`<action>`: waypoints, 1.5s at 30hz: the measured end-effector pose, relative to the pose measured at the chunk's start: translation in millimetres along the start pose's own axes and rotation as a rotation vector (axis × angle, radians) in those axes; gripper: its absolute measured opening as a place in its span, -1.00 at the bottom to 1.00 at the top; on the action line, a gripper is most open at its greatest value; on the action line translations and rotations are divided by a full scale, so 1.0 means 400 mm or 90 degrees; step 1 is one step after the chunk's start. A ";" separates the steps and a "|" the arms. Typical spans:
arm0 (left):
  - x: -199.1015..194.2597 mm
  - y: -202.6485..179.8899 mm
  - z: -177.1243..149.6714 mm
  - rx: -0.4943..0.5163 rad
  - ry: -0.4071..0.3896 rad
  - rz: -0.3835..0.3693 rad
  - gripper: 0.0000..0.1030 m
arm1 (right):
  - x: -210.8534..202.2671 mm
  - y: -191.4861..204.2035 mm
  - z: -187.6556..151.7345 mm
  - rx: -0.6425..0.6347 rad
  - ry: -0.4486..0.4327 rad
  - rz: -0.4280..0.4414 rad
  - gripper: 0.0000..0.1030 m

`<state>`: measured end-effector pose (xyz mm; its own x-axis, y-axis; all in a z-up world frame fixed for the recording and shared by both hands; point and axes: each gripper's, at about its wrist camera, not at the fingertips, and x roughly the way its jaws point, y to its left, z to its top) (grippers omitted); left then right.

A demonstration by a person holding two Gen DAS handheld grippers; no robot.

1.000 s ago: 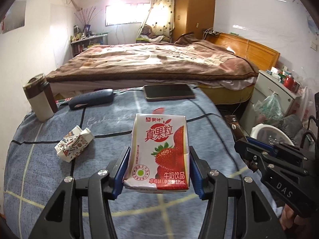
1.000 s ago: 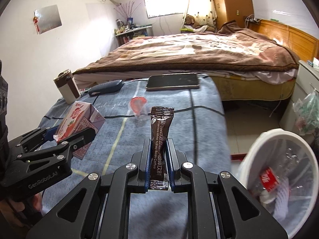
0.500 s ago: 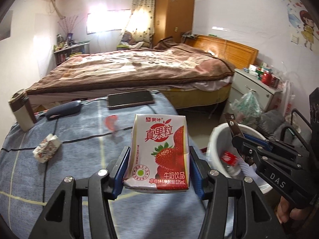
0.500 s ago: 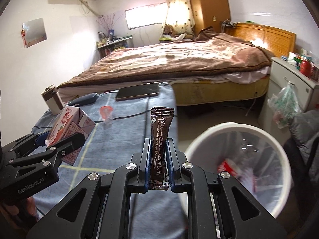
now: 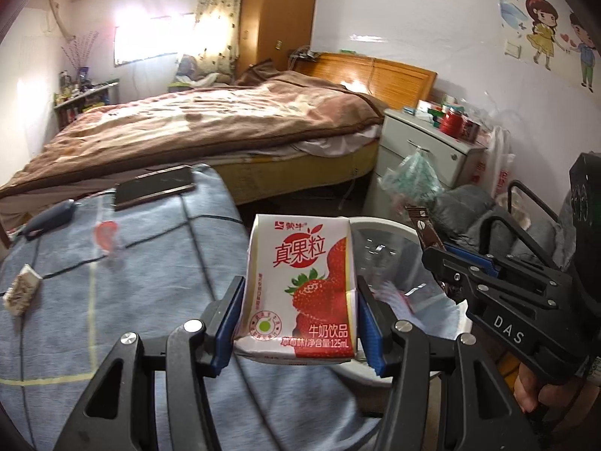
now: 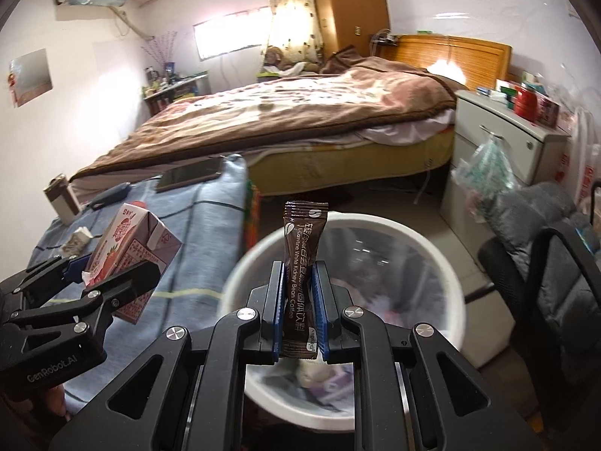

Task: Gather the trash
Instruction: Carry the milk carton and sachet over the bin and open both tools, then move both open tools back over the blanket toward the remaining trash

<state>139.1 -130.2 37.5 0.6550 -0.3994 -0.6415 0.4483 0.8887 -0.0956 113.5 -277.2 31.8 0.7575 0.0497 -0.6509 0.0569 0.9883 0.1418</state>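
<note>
A: Two items held: left gripper (image 5: pixel 300 319) fingers clamping milk carton (image 5: pixel 300 285) by its sides, near bin (image 6: pixel 432 263).

B: Right gripper (image 6: pixel 299 308) pinching coffee sachet (image 6: pixel 303 282) low, over bin. Both light, crushable.

A white-and-red strawberry milk carton (image 5: pixel 300 289) stands upright beside the white trash bin (image 6: pixel 443 263). A brown coffee sachet (image 6: pixel 303 282) stands upright over the bin's open mouth.
</note>
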 end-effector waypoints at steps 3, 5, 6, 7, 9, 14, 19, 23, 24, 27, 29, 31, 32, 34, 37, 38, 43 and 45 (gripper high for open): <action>0.032 -0.043 -0.001 0.009 0.013 -0.022 0.11 | 0.006 -0.035 -0.008 0.007 0.009 -0.014 -0.68; 0.051 -0.068 -0.003 0.018 0.023 -0.032 0.11 | 0.015 -0.058 -0.014 0.010 0.023 -0.024 -0.68; 0.062 -0.076 -0.004 0.017 0.029 -0.037 0.11 | 0.020 -0.067 -0.017 0.012 0.028 -0.029 -0.68; 0.077 -0.085 -0.005 0.015 0.037 -0.046 0.11 | 0.027 -0.078 -0.020 0.014 0.034 -0.033 -0.68; 0.097 -0.100 -0.008 0.016 0.047 -0.052 0.11 | 0.038 -0.096 -0.024 0.021 0.049 -0.035 -0.67; 0.135 -0.117 -0.017 0.022 0.072 -0.052 0.11 | 0.065 -0.122 -0.038 0.030 0.074 -0.042 -0.67; 0.150 -0.121 -0.023 0.022 0.082 -0.052 0.12 | 0.076 -0.137 -0.048 0.035 0.090 -0.054 -0.65; 0.140 -0.128 -0.025 0.039 0.068 -0.035 0.33 | 0.068 -0.144 -0.052 0.040 0.087 -0.069 -0.47; 0.139 -0.126 -0.024 0.035 0.068 -0.040 0.34 | 0.067 -0.146 -0.053 0.043 0.086 -0.066 -0.30; 0.131 -0.124 -0.022 0.034 0.063 -0.038 0.34 | 0.056 -0.147 -0.053 0.047 0.079 -0.066 -0.07; 0.125 -0.121 -0.021 0.031 0.060 -0.041 0.34 | 0.053 -0.149 -0.052 0.049 0.076 -0.065 -0.07; 0.117 -0.116 -0.022 0.027 0.058 -0.039 0.34 | 0.051 -0.147 -0.051 0.049 0.076 -0.068 -0.07; 0.113 -0.115 -0.022 0.027 0.056 -0.038 0.34 | 0.049 -0.145 -0.050 0.049 0.074 -0.069 -0.07; 0.102 -0.109 -0.022 0.023 0.052 -0.040 0.34 | 0.041 -0.142 -0.050 0.053 0.069 -0.068 -0.07; 0.082 -0.096 -0.022 0.017 0.042 -0.038 0.34 | 0.033 -0.137 -0.047 0.057 0.063 -0.062 -0.07; 0.078 -0.092 -0.021 0.015 0.040 -0.037 0.34 | 0.031 -0.134 -0.046 0.056 0.060 -0.061 -0.07; 0.045 -0.065 -0.025 0.005 0.027 -0.025 0.34 | 0.019 -0.114 -0.042 0.050 0.051 -0.056 -0.07; 0.028 -0.049 -0.030 0.002 0.019 -0.022 0.34 | 0.016 -0.103 -0.041 0.048 0.047 -0.052 -0.07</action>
<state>130.2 -149.6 23.2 0.6207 -0.4231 -0.6601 0.4724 0.8737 -0.1158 105.4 -315.2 9.7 0.6988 -0.0165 -0.7151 0.1670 0.9759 0.1406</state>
